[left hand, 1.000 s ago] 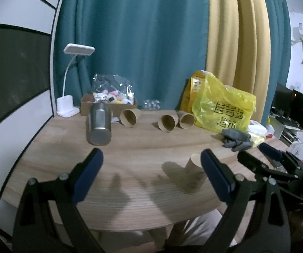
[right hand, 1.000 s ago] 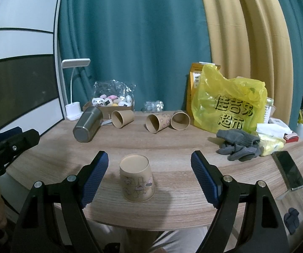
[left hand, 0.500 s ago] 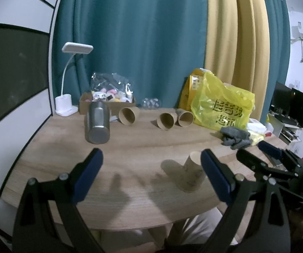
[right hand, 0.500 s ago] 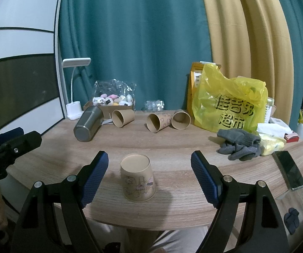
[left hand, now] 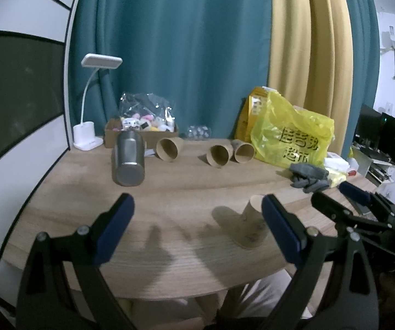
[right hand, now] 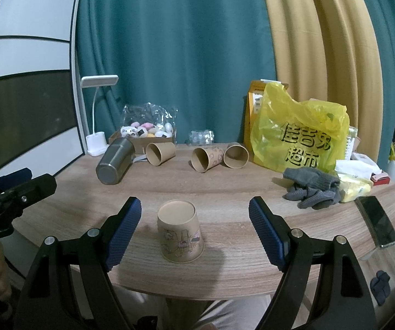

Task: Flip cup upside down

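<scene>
Paper cup (right hand: 180, 235) stands upside down near the table's (right hand: 224, 181) front edge, axis vertical, base uppermost. Right tool (right hand: 194, 229) is spread wide around it, untouching; left tool (left hand: 197, 229) released, empty. Nothing has shifted since earlier.

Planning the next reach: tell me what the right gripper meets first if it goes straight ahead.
The right gripper, jaws open, would probably meet the upside-down paper cup first; it stands between the jaws, slightly left of centre.

paper cup (right hand: 180, 233) upside down on table (right hand: 238, 181), right tongs (right hand: 194, 220) spread wide
</scene>
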The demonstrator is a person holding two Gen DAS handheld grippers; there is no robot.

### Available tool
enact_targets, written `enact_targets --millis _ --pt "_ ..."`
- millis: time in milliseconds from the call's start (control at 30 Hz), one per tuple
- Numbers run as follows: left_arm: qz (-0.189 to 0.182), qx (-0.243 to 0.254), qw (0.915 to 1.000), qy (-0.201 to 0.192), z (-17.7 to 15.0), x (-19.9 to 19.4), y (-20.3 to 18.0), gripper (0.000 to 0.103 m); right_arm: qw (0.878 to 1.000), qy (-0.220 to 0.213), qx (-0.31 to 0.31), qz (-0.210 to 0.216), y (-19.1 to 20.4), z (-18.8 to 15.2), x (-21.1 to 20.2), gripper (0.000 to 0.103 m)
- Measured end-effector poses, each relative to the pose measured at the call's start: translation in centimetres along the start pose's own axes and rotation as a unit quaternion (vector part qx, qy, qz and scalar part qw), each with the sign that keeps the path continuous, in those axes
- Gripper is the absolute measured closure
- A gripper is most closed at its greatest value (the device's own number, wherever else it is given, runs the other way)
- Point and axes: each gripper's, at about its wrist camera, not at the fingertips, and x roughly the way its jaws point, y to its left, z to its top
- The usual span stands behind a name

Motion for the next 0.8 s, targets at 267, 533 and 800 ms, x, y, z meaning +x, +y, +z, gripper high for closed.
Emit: enact_targets --millis 267,533,800 --pt "-0.003 -0.003 1.0000 0.003 -0.1 0.1 0.1 0.008 1.000 0.000 0.000 0.000 0.0 0.0 0.0 0.020" --pt "-0.004 -0.003 1.0000 0.004 0.0 0.1 0.4 0.008 1.000 0.001 0.000 0.000 0.0 0.0 0.1 0.020" --pt "-0.014 -0.016 0.9996 0.021 -0.8 0.9 1.0 0.008 1.000 0.011 0.001 0.002 0.3 -1.0 0.3 0.020"
